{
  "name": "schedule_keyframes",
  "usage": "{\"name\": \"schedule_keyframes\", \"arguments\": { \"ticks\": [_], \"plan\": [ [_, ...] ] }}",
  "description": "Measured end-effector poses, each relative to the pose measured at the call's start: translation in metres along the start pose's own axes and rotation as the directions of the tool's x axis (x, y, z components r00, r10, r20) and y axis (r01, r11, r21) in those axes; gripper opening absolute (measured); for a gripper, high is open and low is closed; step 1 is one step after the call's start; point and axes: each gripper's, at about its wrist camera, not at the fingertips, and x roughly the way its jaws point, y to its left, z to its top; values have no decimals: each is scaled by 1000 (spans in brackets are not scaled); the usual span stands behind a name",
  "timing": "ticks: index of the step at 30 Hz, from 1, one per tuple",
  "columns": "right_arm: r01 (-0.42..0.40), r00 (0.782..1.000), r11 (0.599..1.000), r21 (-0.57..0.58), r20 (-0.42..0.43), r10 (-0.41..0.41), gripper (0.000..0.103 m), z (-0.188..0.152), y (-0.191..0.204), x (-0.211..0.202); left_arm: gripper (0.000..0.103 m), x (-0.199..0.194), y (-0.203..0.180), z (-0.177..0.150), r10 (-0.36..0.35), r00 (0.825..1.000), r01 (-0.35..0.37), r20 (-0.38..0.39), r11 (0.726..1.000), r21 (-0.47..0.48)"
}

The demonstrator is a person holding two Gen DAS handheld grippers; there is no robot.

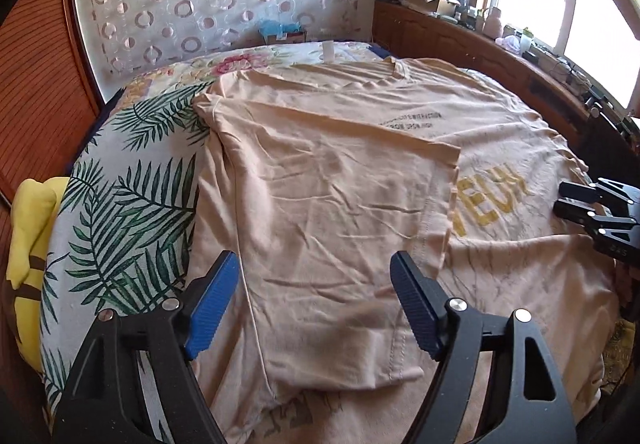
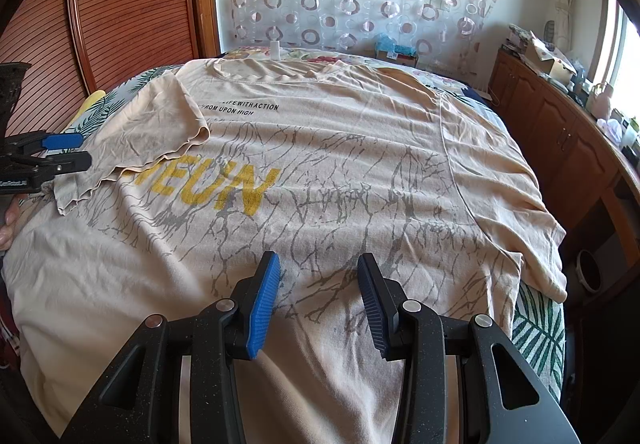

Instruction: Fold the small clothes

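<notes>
Beige T-shirt (image 2: pixel 320 172) lies spread across the bed (image 1: pixel 120 204), one sleeve (image 2: pixel 160 132) folded inward. Left tongs (image 1: pixel 314 308) and right tongs (image 2: pixel 318 300) stand open, gripping nothing.

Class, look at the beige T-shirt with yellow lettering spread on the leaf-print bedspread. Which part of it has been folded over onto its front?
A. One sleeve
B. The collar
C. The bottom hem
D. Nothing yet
A: one sleeve of the beige T-shirt lies folded inward over the chest, partly covering the yellow lettering, while the other sleeve is spread flat.
</notes>
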Motion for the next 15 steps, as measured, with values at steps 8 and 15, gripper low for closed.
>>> {"name": "schedule_keyframes", "arguments": {
  "ticks": [8, 15],
  "plan": [
    [0, 1000, 1000, 0, 0, 0, 42, 0, 0, 0, 79, 10, -1, 0, 17, 1000, -16, -17, 1000, 7],
    [0, 1000, 1000, 6, -1, 0, 43, 0, -1, -1, 83, 13, -1, 1, 17, 1000, -17, -26, 1000, 11]
  ]
}}
